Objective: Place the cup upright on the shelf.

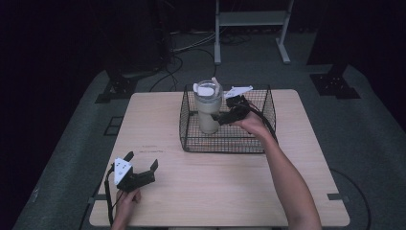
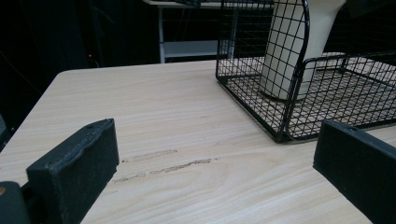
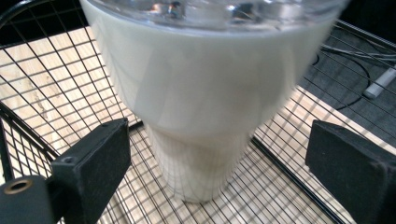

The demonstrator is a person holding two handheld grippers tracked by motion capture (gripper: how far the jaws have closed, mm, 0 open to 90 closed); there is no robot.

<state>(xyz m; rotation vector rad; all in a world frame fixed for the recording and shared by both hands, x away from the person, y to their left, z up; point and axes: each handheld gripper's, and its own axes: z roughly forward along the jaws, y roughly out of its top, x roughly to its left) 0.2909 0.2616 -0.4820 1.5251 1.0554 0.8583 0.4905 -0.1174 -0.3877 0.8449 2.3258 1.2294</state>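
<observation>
Standing upright inside the wire basket [image 1: 268, 103], the cream tumbler [image 1: 207, 112] sits on the basket floor in its left half, toward the far edge of the desk [image 1: 201, 196], clear lid on top. Right gripper view: tumbler [image 3: 201, 116] dead centre between the jaws, wide body above, narrower base on the mesh; both jaws spread wide with visible gaps either side, nothing clamped. High view puts the right gripper [image 1: 229, 114] inside the basket, just beside the tumbler on its right, person's hand [image 1: 251, 123] and forearm reaching in over the basket's near right rim. Contact between jaws and tumbler: can't confirm, looks apart. Basket is black wire, sits on the far middle of the desk, its back wall close to the far edge. Left gripper [image 1: 142, 161] is well apart from all that, near the desk's near-left corner, held low over the surface by the other hand [image 1: 127, 197], jaws released and empty, pointing roughly toward the basket. Left gripper view: bare wood between its jaws, a couple of scuff marks [image 2: 163, 165] on the desk ahead, basket [image 2: 280, 126] corner and tumbler [image 2: 289, 60] base farther off at upper right. Beyond the desk: dark floor, cables [image 1: 182, 48], a light metal frame [image 1: 251, 28].
</observation>
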